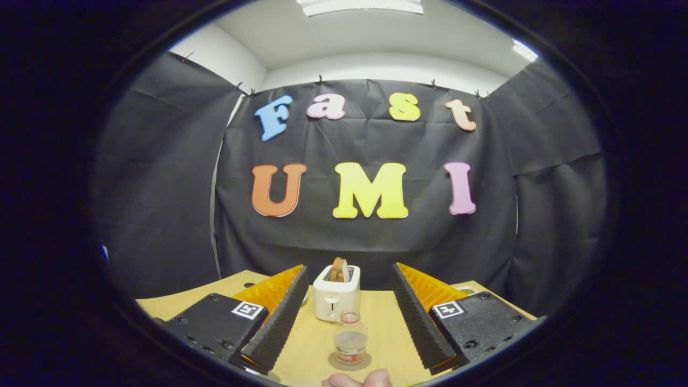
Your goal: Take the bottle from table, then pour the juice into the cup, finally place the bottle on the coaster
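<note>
Gripper (349,285) released, fingers spread wide and touching nothing. Bottle (350,339) stands upright on the coaster (349,363) on the table (384,328), between the fingers and clear of both; a toaster (336,294) sits just beyond it. A fingertip (357,379) shows near the coaster.

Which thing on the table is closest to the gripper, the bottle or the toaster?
The bottle. It stands on a round coaster between the open gripper fingers, while the white toaster with bread in it sits farther back, beyond them.
</note>
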Demonstrator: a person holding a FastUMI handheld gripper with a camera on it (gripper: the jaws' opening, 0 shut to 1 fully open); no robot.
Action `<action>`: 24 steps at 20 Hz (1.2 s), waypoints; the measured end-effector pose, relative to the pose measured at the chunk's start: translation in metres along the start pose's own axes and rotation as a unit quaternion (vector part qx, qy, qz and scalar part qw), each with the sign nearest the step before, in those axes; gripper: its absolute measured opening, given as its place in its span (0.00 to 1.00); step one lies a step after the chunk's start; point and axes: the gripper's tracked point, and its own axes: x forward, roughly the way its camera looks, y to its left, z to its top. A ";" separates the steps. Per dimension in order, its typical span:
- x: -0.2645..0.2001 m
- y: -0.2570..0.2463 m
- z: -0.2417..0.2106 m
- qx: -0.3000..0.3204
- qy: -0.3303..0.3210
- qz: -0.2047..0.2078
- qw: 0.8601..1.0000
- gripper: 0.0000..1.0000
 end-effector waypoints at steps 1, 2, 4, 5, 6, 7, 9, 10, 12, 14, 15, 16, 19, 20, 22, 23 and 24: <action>-0.010 -0.003 0.015 0.000 -0.006 -0.008 1.000 0.99; -0.023 -0.007 0.028 0.001 -0.009 -0.017 1.000 0.99; -0.047 -0.013 0.052 0.002 -0.015 -0.028 0.999 0.98; -0.058 -0.021 0.067 0.000 -0.018 -0.034 0.999 0.98; -0.071 -0.025 0.073 0.000 -0.020 -0.040 0.999 0.98; -0.083 -0.029 0.076 -0.001 -0.021 -0.045 0.999 0.98; -0.108 -0.032 0.076 0.001 -0.013 -0.046 0.999 0.98; -0.120 -0.032 0.076 0.003 -0.009 -0.046 0.999 0.98; -0.145 -0.036 0.078 0.003 -0.010 -0.045 0.999 0.98; -0.168 -0.036 0.071 -0.001 -0.007 -0.041 0.999 0.98; -0.179 -0.039 0.068 -0.002 -0.006 -0.044 0.999 0.98; -0.189 -0.042 0.066 -0.004 -0.005 -0.048 0.999 0.98; -0.216 -0.048 0.066 -0.012 -0.017 -0.064 0.998 0.98; -0.224 -0.047 0.065 -0.012 -0.019 -0.063 0.998 0.98; -0.235 -0.052 0.065 -0.014 -0.026 -0.071 0.997 0.98; -0.239 -0.052 0.062 -0.012 -0.024 -0.072 0.997 0.98; -0.241 -0.051 0.059 -0.009 -0.020 -0.068 0.997 0.99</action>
